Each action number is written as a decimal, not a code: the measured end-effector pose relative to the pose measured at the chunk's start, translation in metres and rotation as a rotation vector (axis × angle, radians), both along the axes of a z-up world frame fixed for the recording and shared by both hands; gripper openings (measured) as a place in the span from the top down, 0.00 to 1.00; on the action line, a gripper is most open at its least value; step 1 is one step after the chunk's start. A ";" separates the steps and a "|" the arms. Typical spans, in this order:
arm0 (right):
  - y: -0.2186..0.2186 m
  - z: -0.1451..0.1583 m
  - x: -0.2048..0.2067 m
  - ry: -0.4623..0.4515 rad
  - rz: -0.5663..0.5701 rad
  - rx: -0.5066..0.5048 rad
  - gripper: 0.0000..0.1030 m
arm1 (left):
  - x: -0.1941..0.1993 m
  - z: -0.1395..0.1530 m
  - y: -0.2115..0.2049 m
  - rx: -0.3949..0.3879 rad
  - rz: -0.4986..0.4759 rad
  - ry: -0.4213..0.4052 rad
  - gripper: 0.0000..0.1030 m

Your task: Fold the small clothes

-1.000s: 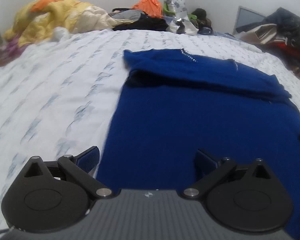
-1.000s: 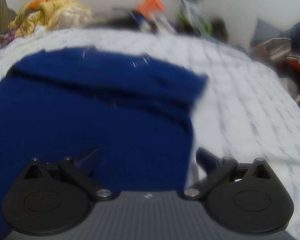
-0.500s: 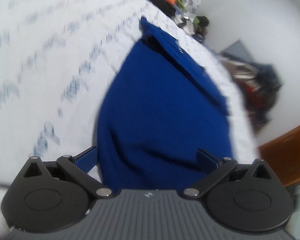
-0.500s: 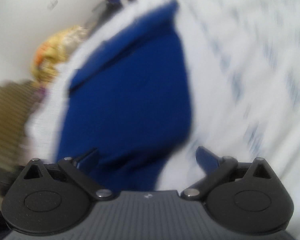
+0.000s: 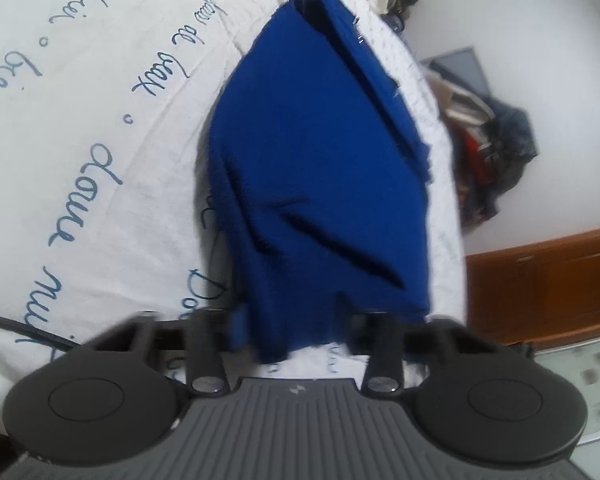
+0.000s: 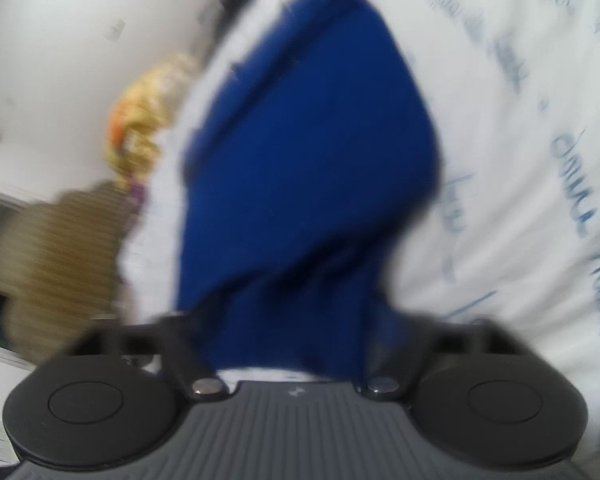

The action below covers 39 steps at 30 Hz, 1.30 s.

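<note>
A dark blue garment (image 5: 320,152) lies on the white bed sheet with blue script (image 5: 80,128), its far edge folded over. My left gripper (image 5: 296,332) sits at the garment's near edge, with the cloth bunched between its closing fingers. In the blurred right wrist view the same garment (image 6: 308,152) runs down between the fingers of my right gripper (image 6: 288,340), which is closing around its near edge. The fingertips of both grippers are partly hidden by cloth.
A pile of clothes (image 5: 496,148) lies beyond the bed's right side, by a brown wooden cabinet (image 5: 540,280). A yellow and orange blanket (image 6: 148,116) and a striped cushion (image 6: 60,252) lie at the bed's left side. A black cable (image 5: 28,332) trails at left.
Both grippers have tilted and dropped to the garment's near edge. Their fingers have narrowed from wide open onto the cloth, which now wrinkles and lifts at that edge.
</note>
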State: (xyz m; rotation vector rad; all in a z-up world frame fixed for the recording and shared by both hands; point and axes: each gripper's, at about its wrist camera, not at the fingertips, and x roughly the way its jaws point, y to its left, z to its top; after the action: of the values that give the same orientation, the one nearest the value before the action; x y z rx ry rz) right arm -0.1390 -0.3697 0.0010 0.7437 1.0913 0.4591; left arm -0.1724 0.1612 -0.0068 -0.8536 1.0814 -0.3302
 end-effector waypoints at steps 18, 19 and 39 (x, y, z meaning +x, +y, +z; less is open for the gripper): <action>-0.019 0.022 -0.004 0.027 0.049 -0.201 0.89 | 0.000 0.043 0.014 0.248 -0.122 -0.045 0.92; -0.024 0.029 0.003 0.020 0.019 -0.213 0.83 | 0.005 0.056 0.014 0.282 -0.116 -0.085 0.89; 0.095 -0.005 0.126 -0.496 -0.042 -0.745 0.04 | 0.113 0.011 -0.115 0.845 -0.090 -0.508 0.10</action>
State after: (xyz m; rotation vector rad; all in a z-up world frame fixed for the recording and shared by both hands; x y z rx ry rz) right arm -0.0132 -0.2747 -0.0036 -0.0163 0.6912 0.1555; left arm -0.0599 0.0464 0.0044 0.0438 0.6732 -0.1233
